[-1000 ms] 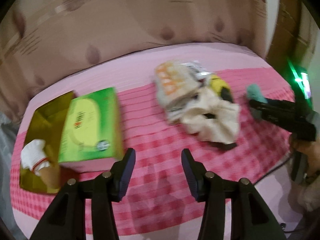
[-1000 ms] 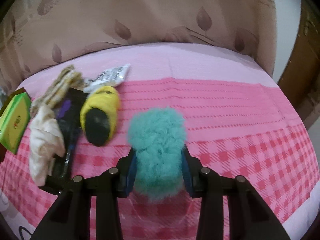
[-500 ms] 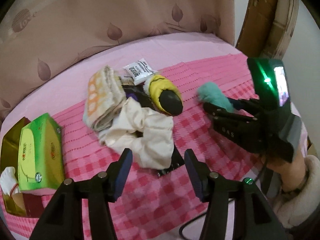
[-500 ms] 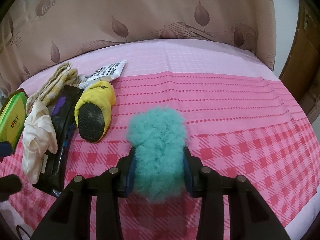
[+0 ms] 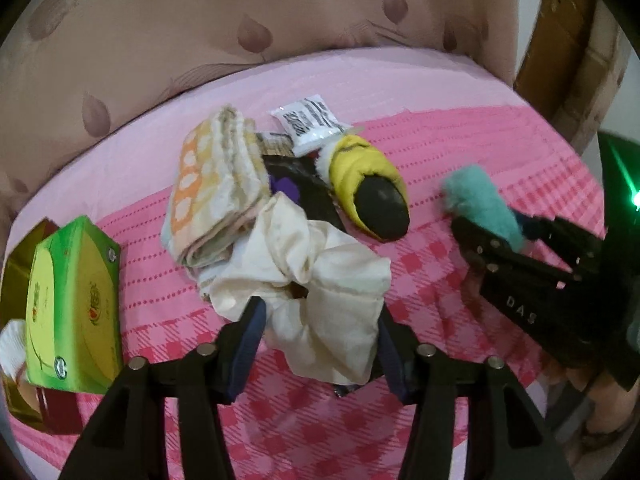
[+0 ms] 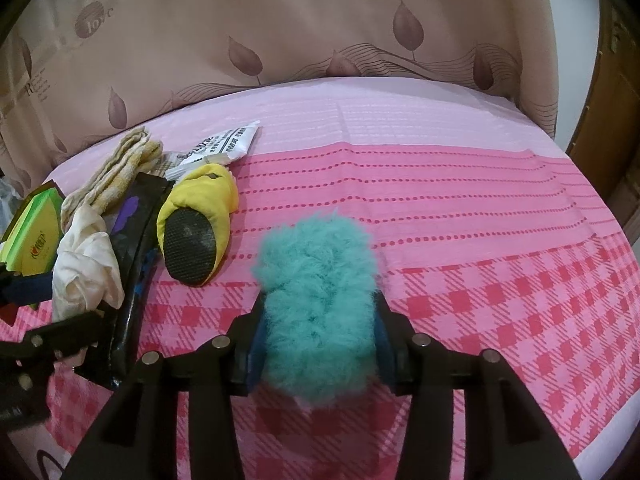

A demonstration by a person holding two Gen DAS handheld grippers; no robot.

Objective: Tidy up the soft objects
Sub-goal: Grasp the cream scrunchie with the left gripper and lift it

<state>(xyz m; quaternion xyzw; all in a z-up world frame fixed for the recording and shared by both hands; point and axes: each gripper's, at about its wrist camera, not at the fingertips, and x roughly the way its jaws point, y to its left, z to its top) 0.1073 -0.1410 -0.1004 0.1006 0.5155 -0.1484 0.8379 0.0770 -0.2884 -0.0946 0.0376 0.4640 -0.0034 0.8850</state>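
Note:
A crumpled cream cloth (image 5: 320,280) lies at the front of a pile on the pink bed. My left gripper (image 5: 318,332) is down over it, jaws closing, and the cloth fills the gap between both pads. To its right, my right gripper (image 6: 318,344) holds a teal fluffy thing (image 6: 316,288) low over the checked cover; its jaws are opening, but the pads still touch the fluff. The pile also holds a yellow slipper (image 5: 368,188) with its black sole up, a folded orange-spotted towel (image 5: 216,192) and a black pouch (image 5: 296,184) underneath.
A white printed packet (image 5: 308,120) lies behind the slipper. A green tissue box (image 5: 72,308) leans on a gold box (image 5: 16,248) at the left, where a white sock (image 5: 10,344) shows. A curtain hangs behind the bed. A hand (image 5: 600,400) grips the right tool.
My left gripper swung right, away from the green box, came down over the cream cloth and narrowed its jaws around it. The right gripper stayed put, its jaws slightly wider around the teal fluff.

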